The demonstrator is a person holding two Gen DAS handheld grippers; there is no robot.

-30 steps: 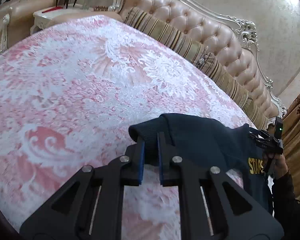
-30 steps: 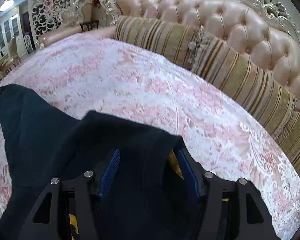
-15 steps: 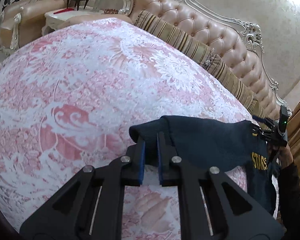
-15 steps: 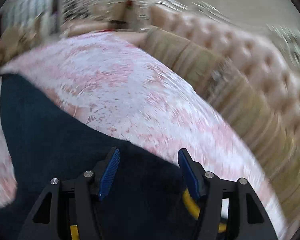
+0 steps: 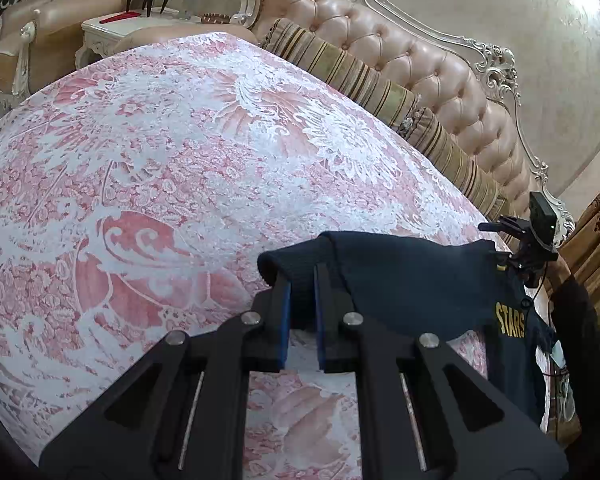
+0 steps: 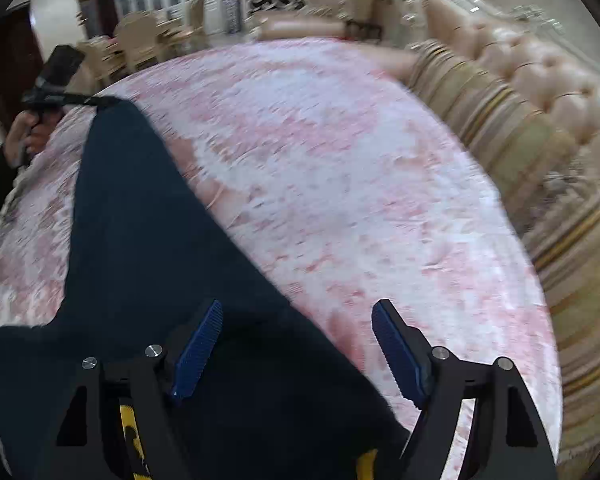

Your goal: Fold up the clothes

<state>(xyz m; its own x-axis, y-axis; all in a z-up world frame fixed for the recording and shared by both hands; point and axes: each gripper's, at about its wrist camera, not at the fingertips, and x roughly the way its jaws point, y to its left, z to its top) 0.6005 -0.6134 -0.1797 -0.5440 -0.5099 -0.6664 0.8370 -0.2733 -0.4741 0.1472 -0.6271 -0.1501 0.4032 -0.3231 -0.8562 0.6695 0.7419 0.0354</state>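
Left tongs (image 5: 300, 280): narrow, clamped on a ribbed edge of the navy garment (image 5: 412, 280); the fabric sits between the blue pads (image 5: 286, 300) and folds over their tips.

Right tongs (image 6: 296, 344): wide, jaws have just been opening. The garment lies beneath and between them, but the pads (image 6: 198, 344) do not press on it. The right-hand pad stands over bare bedspread (image 6: 340, 160).

Garment: over the pink and white bedspread, stretched from the left tongs towards the person's right hand (image 5: 556, 272), where it hangs down at the bed's edge. Yellow lettering reading "STARS" (image 5: 510, 320) shows on the hanging part. From the right wrist, the cloth runs as a dark band up to the left hand (image 6: 28, 136); that view is blurred.

Surroundings: striped cushions (image 5: 380, 80) line a tufted headboard (image 5: 440, 64) at the far side of the bed.
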